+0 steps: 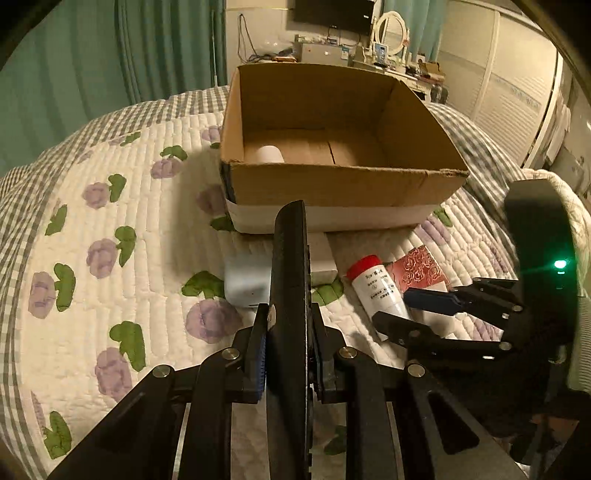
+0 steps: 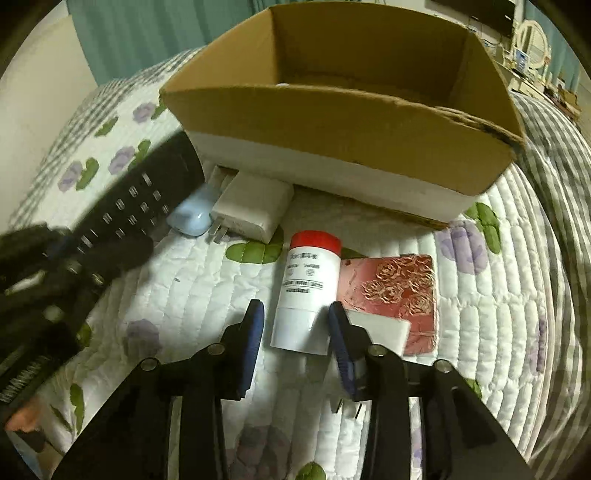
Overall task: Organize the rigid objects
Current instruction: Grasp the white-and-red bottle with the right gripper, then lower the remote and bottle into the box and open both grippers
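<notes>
My left gripper (image 1: 290, 321) is shut on a black remote control (image 1: 290, 266), held on edge above the quilt in front of the open cardboard box (image 1: 332, 184); the remote also shows in the right wrist view (image 2: 147, 192). A white cylinder (image 1: 269, 153) lies inside the box. My right gripper (image 2: 295, 314) is open, its blue pads either side of the base of a white bottle with a red cap (image 2: 310, 291) lying on the quilt. The right gripper shows in the left wrist view (image 1: 395, 306).
A white charger (image 2: 255, 210) and a pale blue case (image 2: 192, 218) lie against the box front (image 2: 332, 166). A red rose-patterned card (image 2: 399, 291) and a small white block (image 2: 380, 328) lie right of the bottle. A dresser with a mirror (image 1: 388, 29) stands behind.
</notes>
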### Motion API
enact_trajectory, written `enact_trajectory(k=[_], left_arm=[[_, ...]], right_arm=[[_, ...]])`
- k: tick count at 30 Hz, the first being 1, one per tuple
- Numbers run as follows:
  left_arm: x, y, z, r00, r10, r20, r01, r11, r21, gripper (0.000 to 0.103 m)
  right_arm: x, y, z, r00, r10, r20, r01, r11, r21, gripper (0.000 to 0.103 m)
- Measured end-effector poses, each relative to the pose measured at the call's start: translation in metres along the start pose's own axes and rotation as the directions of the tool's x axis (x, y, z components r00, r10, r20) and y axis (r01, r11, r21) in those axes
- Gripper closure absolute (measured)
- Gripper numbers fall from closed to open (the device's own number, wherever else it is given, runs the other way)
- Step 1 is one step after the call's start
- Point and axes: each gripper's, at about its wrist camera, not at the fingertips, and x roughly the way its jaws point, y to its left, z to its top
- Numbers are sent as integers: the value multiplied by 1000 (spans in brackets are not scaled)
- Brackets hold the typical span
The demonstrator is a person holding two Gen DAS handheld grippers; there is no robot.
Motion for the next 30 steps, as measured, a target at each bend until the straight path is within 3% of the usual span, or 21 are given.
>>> enact_trajectory(k=[6,10,14,21,30], left_arm=[[4,4,0,1000,-1,-5,1,1000,-9,84],[6,8,-1,1000,-6,-9,6,1000,-25,84],[-1,5,2,1000,-3,2,3,1000,-29,84],[-41,-7,20,998,-27,60,29,999,-40,84],[-86,-22,88,984,-2,178,2,1000,-2,84]], right_arm=[[20,3,13,1000,-2,-11,2,1000,-18,65],[36,-8,25,1000,22,-14,-21,998,58,66],[30,-5,23,1000,-13,21,12,998,54,67],[-43,-1,9,986,-53,157,48,998,36,67],[-150,-9,62,926,-66,371,57,998,35,67]])
